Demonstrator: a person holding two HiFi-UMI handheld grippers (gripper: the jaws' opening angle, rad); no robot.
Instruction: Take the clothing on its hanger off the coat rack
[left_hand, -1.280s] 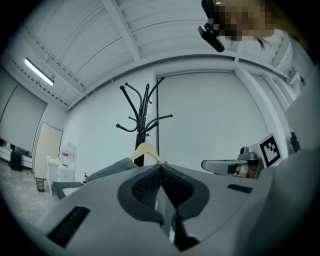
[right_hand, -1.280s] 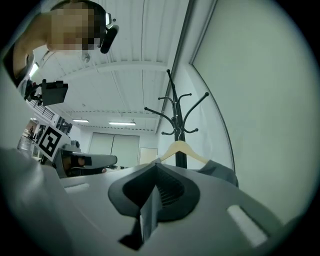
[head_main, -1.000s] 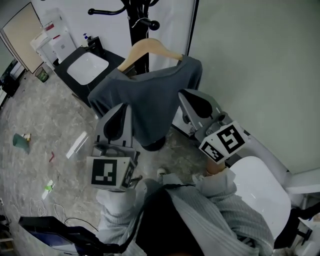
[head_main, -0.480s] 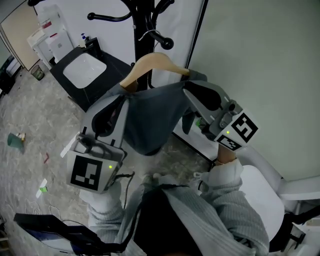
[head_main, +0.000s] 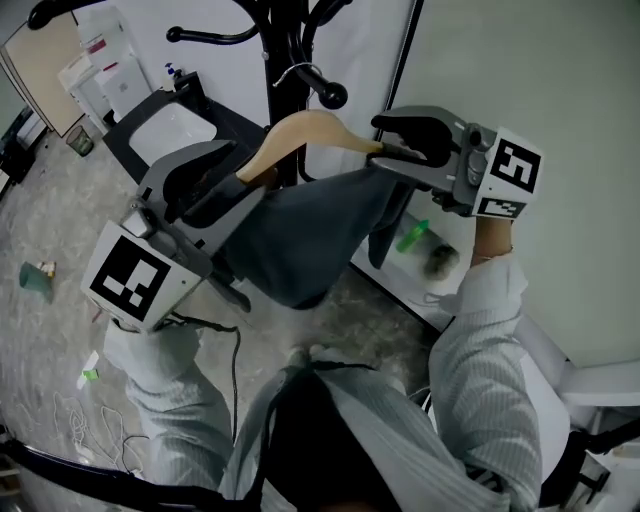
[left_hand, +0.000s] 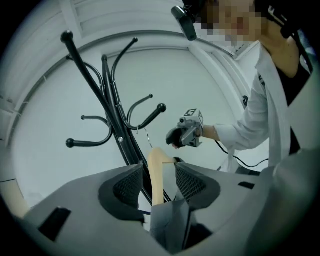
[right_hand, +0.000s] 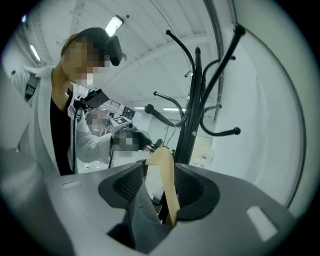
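A grey garment (head_main: 300, 235) hangs on a wooden hanger (head_main: 305, 128) whose wire hook (head_main: 293, 72) sits by a knobbed peg of the black coat rack (head_main: 282, 40). My left gripper (head_main: 245, 170) straddles the hanger's left end and my right gripper (head_main: 385, 143) its right end. Both sets of jaws have just been opening. In the left gripper view the hanger (left_hand: 156, 165) and cloth (left_hand: 167, 225) lie between the left gripper's (left_hand: 159, 172) parted pads without being pressed. The right gripper view shows the same: hanger (right_hand: 165, 170) and cloth (right_hand: 142, 220) loose inside the right gripper (right_hand: 160, 177).
A black cabinet with a white top (head_main: 170, 125) stands left of the rack. Litter and a cable lie on the marbled floor (head_main: 60, 240). A low white shelf with a green bottle (head_main: 413, 238) runs along the right wall. The rack's other pegs (left_hand: 82, 142) stick out nearby.
Both grippers have risen from the garment's sides to the hanger's ends and turned more level. Their jaws, shut before, now stand apart. The garment is bunched up higher.
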